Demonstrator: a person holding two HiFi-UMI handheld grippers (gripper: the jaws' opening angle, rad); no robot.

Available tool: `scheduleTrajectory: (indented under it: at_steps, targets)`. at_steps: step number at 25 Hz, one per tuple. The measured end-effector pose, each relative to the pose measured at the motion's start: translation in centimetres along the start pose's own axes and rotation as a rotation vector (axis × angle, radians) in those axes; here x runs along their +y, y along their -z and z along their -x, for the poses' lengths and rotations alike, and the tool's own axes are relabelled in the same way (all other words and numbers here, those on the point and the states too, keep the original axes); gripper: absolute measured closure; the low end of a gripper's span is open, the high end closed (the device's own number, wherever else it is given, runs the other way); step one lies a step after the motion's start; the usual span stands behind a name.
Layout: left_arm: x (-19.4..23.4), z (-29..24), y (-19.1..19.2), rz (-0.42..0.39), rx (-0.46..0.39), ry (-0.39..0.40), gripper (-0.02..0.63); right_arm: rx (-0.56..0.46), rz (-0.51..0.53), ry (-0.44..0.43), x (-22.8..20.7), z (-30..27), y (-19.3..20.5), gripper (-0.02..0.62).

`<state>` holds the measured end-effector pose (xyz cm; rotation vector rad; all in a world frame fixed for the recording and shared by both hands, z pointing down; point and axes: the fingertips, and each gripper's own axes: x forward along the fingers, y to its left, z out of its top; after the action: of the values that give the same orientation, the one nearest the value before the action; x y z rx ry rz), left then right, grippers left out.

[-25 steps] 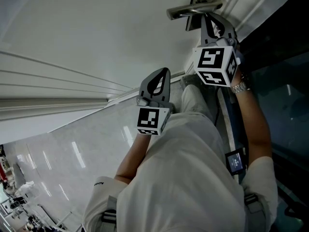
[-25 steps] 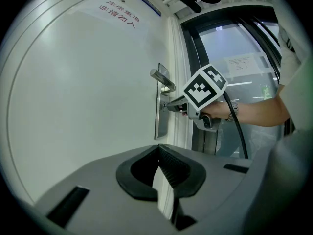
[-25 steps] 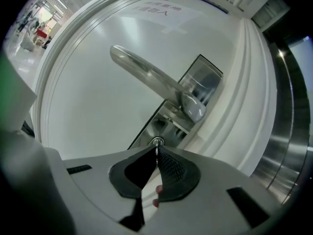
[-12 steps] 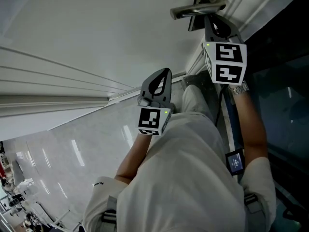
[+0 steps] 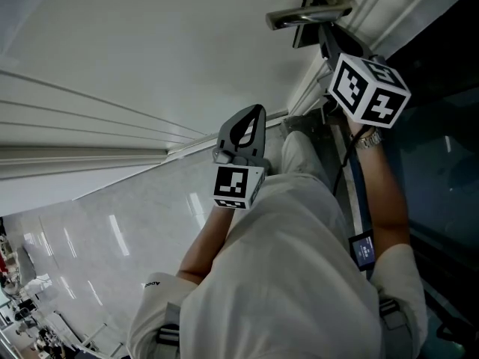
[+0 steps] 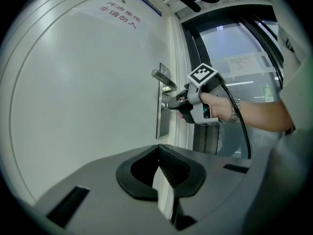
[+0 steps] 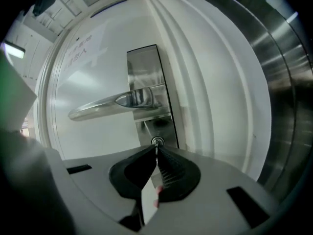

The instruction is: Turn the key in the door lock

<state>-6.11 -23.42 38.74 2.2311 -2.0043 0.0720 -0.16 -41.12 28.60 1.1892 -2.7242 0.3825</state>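
The right gripper (image 7: 156, 153) clamps the small silver key (image 7: 156, 148) in the round steel door lock (image 7: 157, 141), so the turning step appears to be in hand. The left gripper (image 6: 159, 148) is closed and empty. Next comes a firm wrist roll.

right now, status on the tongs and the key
Right tongs shut on key, key in door lock. Left tongs shut, empty, off the door. Nothing blocking; door handle above lock.

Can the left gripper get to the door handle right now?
Probably yes: the door handle sticks out bare above the right gripper, nothing blocking it. The left gripper has shut jaws, though.
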Motion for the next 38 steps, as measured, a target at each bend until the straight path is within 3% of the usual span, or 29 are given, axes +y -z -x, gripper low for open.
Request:
scheduleTrajectory:
  at_steps: [8, 26, 33, 38]
  targets:
    - [0.05, -0.05, -0.34, 0.001, -0.003, -0.005, 0.598, -0.032, -0.262, -0.078, -0.32, 0.13, -0.10, 0.586]
    - [0.24, -0.09, -0.24, 0.007, -0.003, -0.013, 0.598, -0.036, -1.018, -0.305, -0.66, 0.05, 0.32, 0.584]
    - [0.25, -0.44, -0.18, 0.007, -0.005, -0.010, 0.598, -0.020, -1.145, -0.349, -0.86, -0.25, 0.53, 0.584]
    - [0.19, -0.32, 0.15, 0.006, 0.003, -0.005, 0.598, -0.020, -1.017, -0.359, -0.62, -0.11, 0.46, 0.583]
